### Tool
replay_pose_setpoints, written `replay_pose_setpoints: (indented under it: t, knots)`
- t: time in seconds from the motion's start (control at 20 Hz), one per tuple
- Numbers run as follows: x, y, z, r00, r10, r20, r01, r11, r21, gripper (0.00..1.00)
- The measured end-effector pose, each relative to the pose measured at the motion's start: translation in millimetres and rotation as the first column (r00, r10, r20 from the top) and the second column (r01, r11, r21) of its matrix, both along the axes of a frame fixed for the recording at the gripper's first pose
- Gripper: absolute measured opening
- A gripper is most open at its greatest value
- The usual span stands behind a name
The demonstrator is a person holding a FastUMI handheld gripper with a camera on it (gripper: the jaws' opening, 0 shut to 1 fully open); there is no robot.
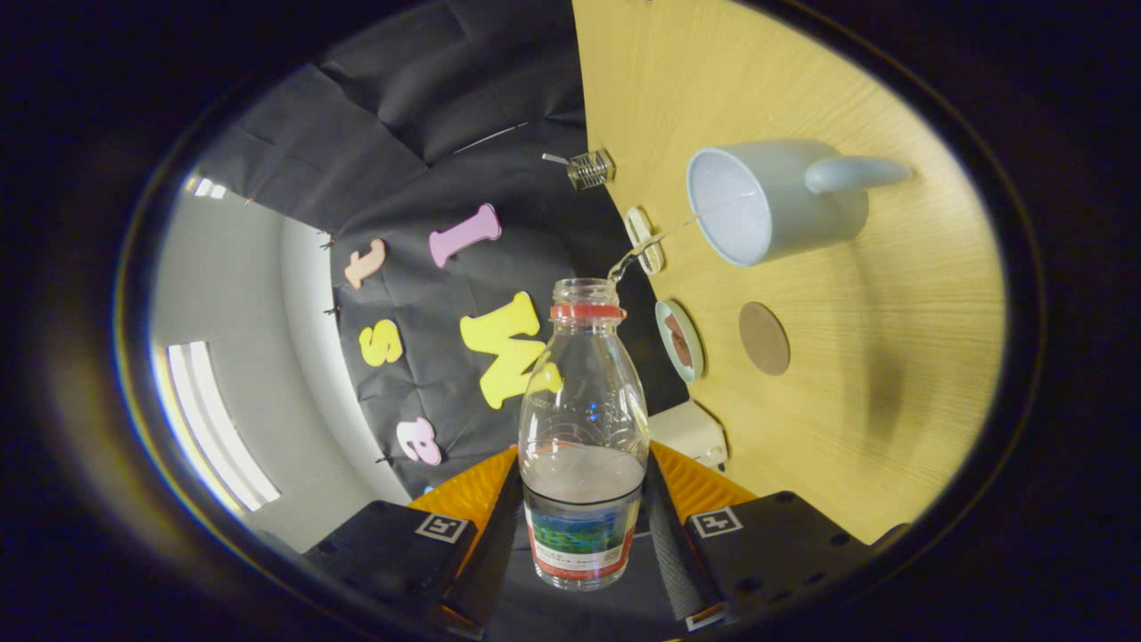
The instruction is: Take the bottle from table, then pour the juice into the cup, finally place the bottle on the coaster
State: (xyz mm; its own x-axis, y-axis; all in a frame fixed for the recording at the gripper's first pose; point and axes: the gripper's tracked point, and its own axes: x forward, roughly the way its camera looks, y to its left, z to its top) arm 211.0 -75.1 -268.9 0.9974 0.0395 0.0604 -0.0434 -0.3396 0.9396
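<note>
The tongs (584,526) pinch the bottle (584,428) low on its body, one finger pressed on each side at the labelled band, in the lower middle of the frame. The grip sits low, probably so that the neck stays free and the mouth can be swung toward the cup. The whole view is rolled on its side, which suggests the bottle is tipped well over for pouring: the bench (891,357) stands as a wall down the right half of the frame, and the cup (775,201) in the upper right shows its open mouth toward the bottle, handle pointing away to the right.

A thin clear stream (655,239) leaves the open bottle mouth and arcs to the cup's rim, so the pour looks to be under way. Liquid remains in the bottle's lower part, level with the top of the label.

Between bottle and cup, right of centre, lie a small round coaster (764,338) and a rimmed dish (681,341) nearer the bench edge; the coaster is bare, awaiting the bottle. A small wire object (590,168) sits at the bench edge in the upper middle.

The bench is pale wood grain, smooth and uncluttered. Dark cloth hangs behind it across the centre, and on the left are a white wall and bright light strips.
</note>
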Motion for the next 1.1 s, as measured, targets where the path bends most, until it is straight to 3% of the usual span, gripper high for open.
replay_pose_setpoints:
  t: [0.7,1.1]
  knots:
    - [11,-12,20,1.000,0.008,0.015,-0.010,0.991,0.136,0.75]
    - [18,-13,23,0.999,0.038,-0.005,-0.035,0.962,0.272,0.76]
